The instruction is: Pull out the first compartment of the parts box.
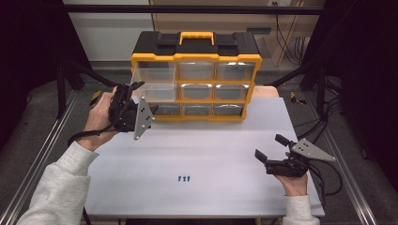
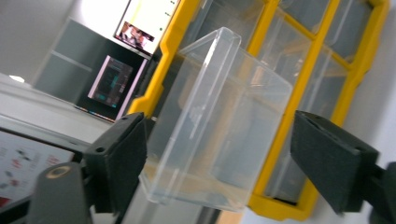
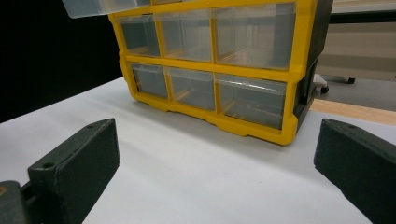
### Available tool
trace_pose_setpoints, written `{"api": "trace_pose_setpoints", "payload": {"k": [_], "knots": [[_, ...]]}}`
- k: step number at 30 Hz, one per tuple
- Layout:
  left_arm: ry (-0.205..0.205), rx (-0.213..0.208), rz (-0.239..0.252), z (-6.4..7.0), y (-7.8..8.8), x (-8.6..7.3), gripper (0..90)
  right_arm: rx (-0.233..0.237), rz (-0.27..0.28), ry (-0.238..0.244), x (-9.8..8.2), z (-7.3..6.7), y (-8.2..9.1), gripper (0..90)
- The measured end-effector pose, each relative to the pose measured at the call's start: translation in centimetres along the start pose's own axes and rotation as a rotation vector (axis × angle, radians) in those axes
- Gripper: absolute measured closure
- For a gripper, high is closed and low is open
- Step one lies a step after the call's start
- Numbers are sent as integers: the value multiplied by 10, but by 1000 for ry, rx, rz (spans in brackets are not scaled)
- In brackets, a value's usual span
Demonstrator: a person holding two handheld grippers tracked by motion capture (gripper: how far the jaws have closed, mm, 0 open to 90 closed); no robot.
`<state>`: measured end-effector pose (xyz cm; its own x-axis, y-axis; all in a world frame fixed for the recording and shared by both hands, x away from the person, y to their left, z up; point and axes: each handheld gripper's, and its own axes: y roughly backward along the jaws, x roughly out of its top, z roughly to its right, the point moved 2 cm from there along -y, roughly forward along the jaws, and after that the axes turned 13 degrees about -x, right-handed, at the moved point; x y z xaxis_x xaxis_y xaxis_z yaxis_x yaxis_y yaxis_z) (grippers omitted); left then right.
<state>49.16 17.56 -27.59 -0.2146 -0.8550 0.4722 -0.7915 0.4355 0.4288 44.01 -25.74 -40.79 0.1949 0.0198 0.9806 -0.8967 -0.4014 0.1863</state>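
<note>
A yellow and black organizer [image 1: 197,61] with clear drawers stands at the back of the white table [image 1: 211,145]. Its middle-left clear drawer [image 1: 151,84] is pulled out toward the left. My left gripper [image 1: 142,97] is open at that drawer's front. In the left gripper view the drawer [image 2: 219,116] sits between the jaws of the left gripper [image 2: 219,144], and neither pad presses on it. My right gripper [image 1: 269,146] rests open at the table's right with nothing between its fingers. The right gripper view shows the right gripper [image 3: 215,158] facing the organizer [image 3: 210,70].
Three small blue screws [image 1: 184,178] lie near the table's front middle. A yellow carry handle [image 1: 197,36] tops the organizer. Metal frame rails run along both sides of the table.
</note>
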Motion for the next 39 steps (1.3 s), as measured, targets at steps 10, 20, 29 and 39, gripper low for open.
{"api": "trace_pose_setpoints", "payload": {"k": [10,20,29,39], "knots": [[213,-121,78,4,5,-12,106,0,-10,1,0,0,0,5],[372,-178,165,13,12,-26,80,-1,-8,-6,0,-1,1,5],[508,-195,214,21,16,-47,78,0,-3,0,0,0,0,6],[644,-229,257,41,17,-68,67,-3,-9,-1,1,-1,2,5]]}}
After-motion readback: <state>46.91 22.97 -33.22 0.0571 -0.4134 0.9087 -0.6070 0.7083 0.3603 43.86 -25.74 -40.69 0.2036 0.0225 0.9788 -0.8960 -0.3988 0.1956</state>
